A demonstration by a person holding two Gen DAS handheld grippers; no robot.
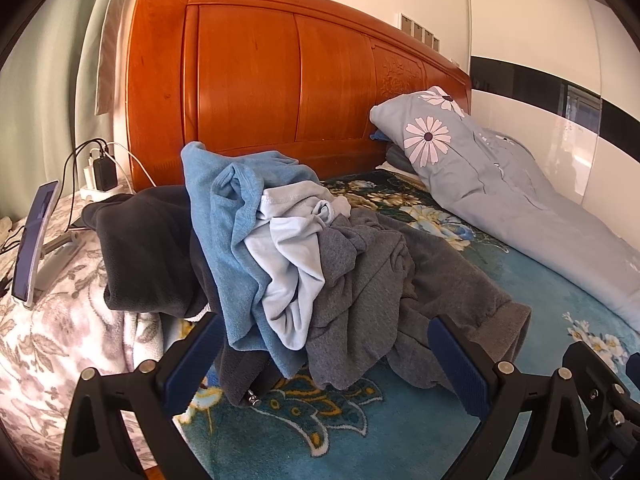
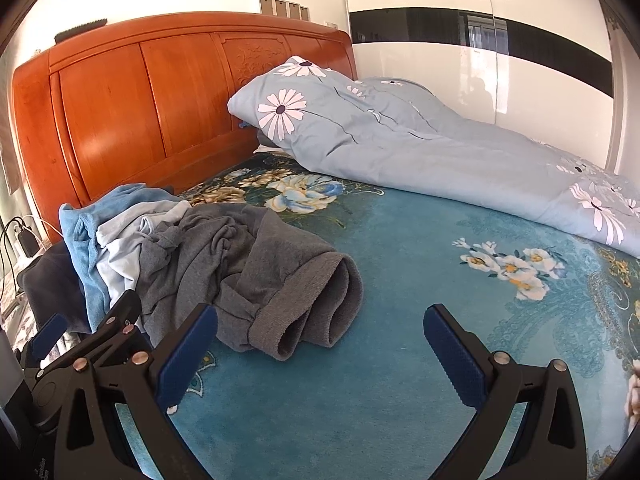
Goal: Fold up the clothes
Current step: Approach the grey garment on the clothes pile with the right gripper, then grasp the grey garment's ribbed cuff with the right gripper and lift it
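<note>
Evidently nothing is folded yet: both the left hand-held gripper (image 1: 324, 356) and right hand-held gripper (image 2: 320, 344) gape empty before the heap of clothes (image 1: 296, 248) on the bed (image 2: 400, 280); next, pick one garment.

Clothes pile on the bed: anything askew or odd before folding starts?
The clothes pile is a jumbled heap; a dark garment slumps off the blue bedspread onto the flowered blanket. Nothing looks damaged.
</note>
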